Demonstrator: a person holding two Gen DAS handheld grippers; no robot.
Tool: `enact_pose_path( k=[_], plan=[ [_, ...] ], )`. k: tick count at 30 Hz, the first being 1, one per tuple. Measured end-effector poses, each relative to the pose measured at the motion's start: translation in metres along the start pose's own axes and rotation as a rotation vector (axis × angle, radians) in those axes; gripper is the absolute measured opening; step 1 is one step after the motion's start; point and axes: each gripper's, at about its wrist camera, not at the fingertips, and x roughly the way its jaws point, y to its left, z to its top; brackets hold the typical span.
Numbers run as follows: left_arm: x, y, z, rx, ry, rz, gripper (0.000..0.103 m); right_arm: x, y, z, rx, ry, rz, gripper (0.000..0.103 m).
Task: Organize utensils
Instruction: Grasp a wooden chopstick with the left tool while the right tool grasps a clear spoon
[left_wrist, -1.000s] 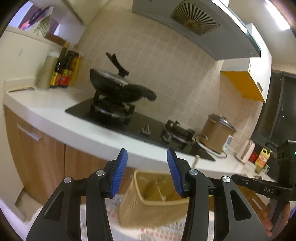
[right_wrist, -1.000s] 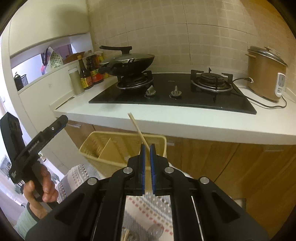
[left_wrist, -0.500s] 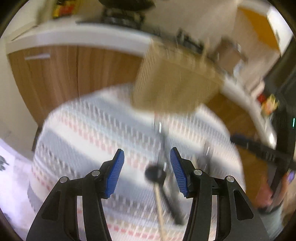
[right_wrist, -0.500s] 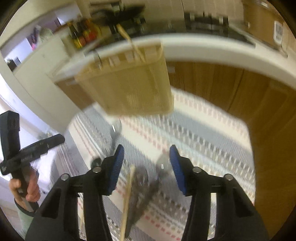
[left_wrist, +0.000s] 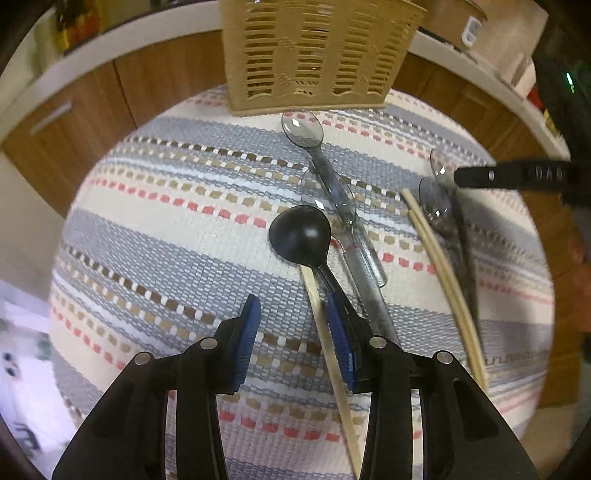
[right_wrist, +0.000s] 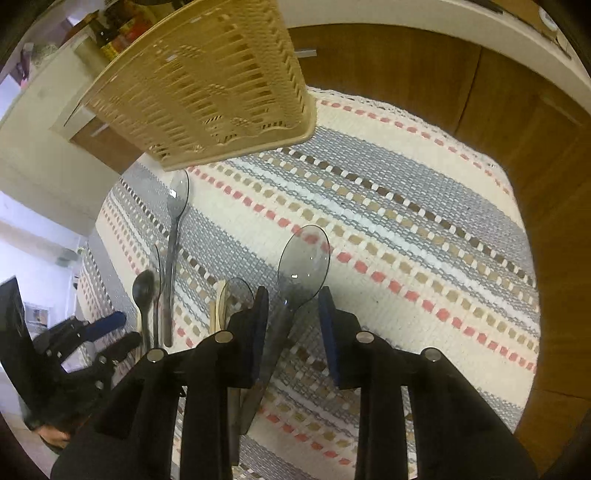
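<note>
A tan slotted basket (left_wrist: 314, 55) stands at the far edge of a striped cloth (left_wrist: 166, 221). On the cloth lie a black spoon (left_wrist: 300, 234), clear grey spoons (left_wrist: 303, 127) and wooden chopsticks (left_wrist: 443, 280). My left gripper (left_wrist: 295, 332) points down at the cloth with its jaws closing. A single chopstick (left_wrist: 325, 332) lies between them, close to the right pad, and neither pad presses on it. My right gripper (right_wrist: 293, 328) is also closing. The handle of a clear spoon (right_wrist: 304, 262) runs between its pads, nearer the left one, not gripped.
The basket (right_wrist: 207, 85) looms at the upper left of the right wrist view. Left of my right gripper lie another clear spoon (right_wrist: 177, 206), the black spoon (right_wrist: 143, 291) and chopstick ends (right_wrist: 218, 302). Wooden cabinet doors (right_wrist: 480, 110) and a white counter edge ring the cloth.
Both grippers tipped down from the stove and counter to the cloth. The right gripper, shut on a chopstick a second ago, let go of it and now straddles a clear spoon.
</note>
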Motion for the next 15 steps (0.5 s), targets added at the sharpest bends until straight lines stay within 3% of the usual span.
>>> enact_pose_path(
  k=[3,6,8,12,15],
  plan=[
    [0.004,-0.008,-0.002,0.044,-0.012,0.071,0.032,0.01,0.001,0.0,-0.005,0.032,-0.006,0.025],
    [0.004,-0.014,0.003,0.043,-0.018,0.076,0.029,0.017,0.009,0.0,-0.029,0.031,-0.044,0.024],
    [0.004,-0.009,0.005,0.035,-0.022,0.115,0.009,0.019,0.019,-0.002,-0.067,0.026,-0.09,0.018],
    [-0.001,0.009,0.006,-0.034,-0.019,0.042,0.005,0.022,0.033,-0.004,-0.131,0.019,-0.138,0.009],
    [-0.002,0.025,0.007,-0.09,-0.028,0.045,0.005,0.018,0.026,-0.002,-0.126,0.009,-0.168,0.004]
  ],
)
